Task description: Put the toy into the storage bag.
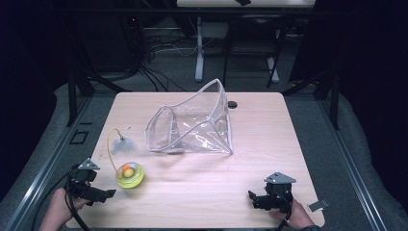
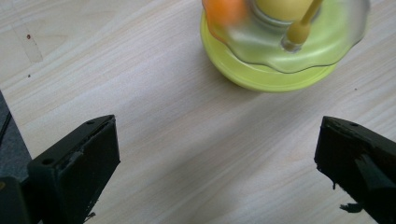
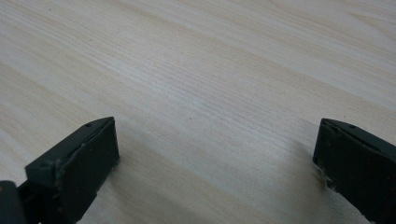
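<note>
Pale wooden table point(image 1: 202, 178) carries a round yellow-green plastic toy point(image 1: 130, 174); my left claw point(image 1: 107, 193), wide open and empty, waits just beside it, probably to grasp it next.

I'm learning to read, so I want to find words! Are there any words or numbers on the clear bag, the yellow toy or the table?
No words or numbers can be read anywhere.
Clear bag: see-through plastic with a pale trim, no print visible.
Yellow toy: plain yellow-green with an orange ball, no label visible.
Table: bare wood grain.
Left tongs and right tongs: plain black, no markings visible.
</note>
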`<state>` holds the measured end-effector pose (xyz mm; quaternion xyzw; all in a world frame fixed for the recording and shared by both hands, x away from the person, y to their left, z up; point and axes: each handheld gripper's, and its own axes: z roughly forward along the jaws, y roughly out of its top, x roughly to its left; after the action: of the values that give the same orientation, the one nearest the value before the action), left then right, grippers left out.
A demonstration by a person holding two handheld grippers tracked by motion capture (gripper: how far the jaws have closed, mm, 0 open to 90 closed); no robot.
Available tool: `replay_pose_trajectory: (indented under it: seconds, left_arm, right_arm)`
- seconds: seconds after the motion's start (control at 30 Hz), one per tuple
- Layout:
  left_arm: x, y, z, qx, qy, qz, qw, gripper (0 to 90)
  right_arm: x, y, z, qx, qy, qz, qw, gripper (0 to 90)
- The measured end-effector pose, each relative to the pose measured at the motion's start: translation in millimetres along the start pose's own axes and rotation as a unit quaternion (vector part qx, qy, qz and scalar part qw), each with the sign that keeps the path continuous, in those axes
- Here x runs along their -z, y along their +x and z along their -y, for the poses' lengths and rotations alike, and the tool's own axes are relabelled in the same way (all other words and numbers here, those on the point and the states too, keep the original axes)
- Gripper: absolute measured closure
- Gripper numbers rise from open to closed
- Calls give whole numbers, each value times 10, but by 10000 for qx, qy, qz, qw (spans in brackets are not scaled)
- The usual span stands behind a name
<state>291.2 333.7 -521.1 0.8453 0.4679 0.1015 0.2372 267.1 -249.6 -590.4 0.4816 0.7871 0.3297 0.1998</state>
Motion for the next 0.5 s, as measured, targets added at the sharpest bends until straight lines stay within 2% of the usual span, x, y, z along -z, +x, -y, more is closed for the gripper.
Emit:
replay_pose_trajectory:
  seconds: [0.2,0.33,0.5]
  left_arm:
    - [86,-43,-59,-96,-131,76,9998,1]
    - [91,-68,-89,-197,-96,92,9997,0]
    - [99,-49,-108,-166,-108,133,9997,0]
  right_arm:
    - [-1,0,-1,-1,-2,-2,10000,0]
    - [-1,0,-1,1,-1,-1,10000,0]
    - [-1,-1,-1,-1,-1,-4,10000,0]
